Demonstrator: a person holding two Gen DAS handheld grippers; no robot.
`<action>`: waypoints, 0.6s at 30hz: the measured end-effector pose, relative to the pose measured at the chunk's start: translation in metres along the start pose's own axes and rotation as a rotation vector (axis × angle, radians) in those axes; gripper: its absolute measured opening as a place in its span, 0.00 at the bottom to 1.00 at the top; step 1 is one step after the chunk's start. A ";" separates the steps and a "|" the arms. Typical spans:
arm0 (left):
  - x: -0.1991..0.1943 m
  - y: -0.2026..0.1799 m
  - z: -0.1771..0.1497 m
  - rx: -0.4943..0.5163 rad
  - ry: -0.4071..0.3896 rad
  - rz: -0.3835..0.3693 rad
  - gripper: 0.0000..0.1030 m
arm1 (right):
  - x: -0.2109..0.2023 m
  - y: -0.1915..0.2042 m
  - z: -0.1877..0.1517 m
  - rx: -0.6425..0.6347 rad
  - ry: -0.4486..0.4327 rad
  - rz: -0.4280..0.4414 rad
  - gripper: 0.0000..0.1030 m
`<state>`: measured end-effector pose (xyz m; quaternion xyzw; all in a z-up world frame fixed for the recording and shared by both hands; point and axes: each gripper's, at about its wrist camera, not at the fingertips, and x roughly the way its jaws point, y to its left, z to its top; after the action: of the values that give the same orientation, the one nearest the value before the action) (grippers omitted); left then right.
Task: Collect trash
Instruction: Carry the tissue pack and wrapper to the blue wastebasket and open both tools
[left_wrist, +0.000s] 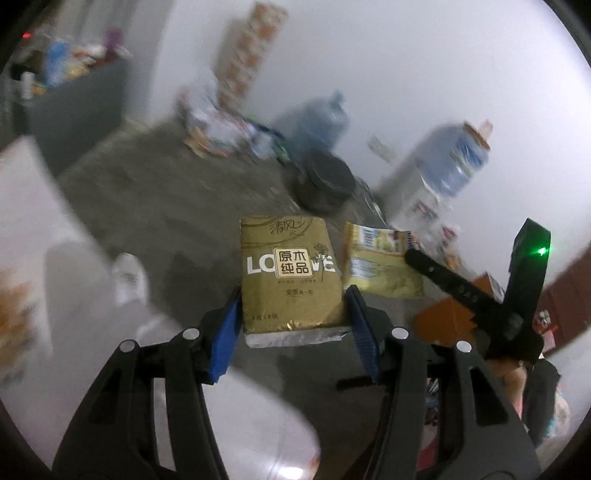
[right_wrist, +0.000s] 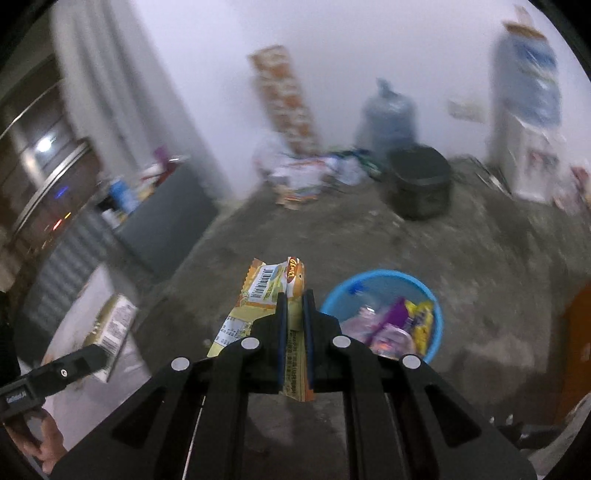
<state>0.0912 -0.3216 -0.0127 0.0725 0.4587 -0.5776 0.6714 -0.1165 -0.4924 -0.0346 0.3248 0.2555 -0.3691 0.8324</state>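
A gold tissue pack is clamped in the left tongs; a yellow wrapper is pinched by the right tongs — beside a blue basin on the floor.

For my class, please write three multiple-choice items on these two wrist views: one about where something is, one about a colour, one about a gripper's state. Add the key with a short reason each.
1. Where is the blue basin in the right wrist view?
A. on the floor, right of the right gripper
B. on a shelf
C. hanging on the wall

2. What colour is the tissue pack?
A. red
B. gold
C. green

3. How is the left gripper?
A. empty and wide open
B. closed on the tissue pack
C. closed on a bottle

Key: 1 A, it stands on the grey floor with wrappers inside; 2 B, gold wrapping with white lettering; 3 B, both blue pads press the pack's sides.
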 end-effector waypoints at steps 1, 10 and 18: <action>0.020 -0.004 0.006 0.004 0.031 -0.008 0.51 | 0.008 -0.009 0.000 0.021 0.005 -0.010 0.09; 0.195 -0.015 0.028 0.009 0.268 -0.078 0.51 | 0.124 -0.105 -0.025 0.272 0.102 -0.153 0.13; 0.229 0.012 0.044 -0.097 0.278 -0.107 0.60 | 0.193 -0.153 -0.061 0.384 0.261 -0.218 0.43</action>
<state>0.1043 -0.5075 -0.1532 0.0946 0.5775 -0.5744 0.5724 -0.1322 -0.6138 -0.2573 0.4926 0.3193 -0.4535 0.6707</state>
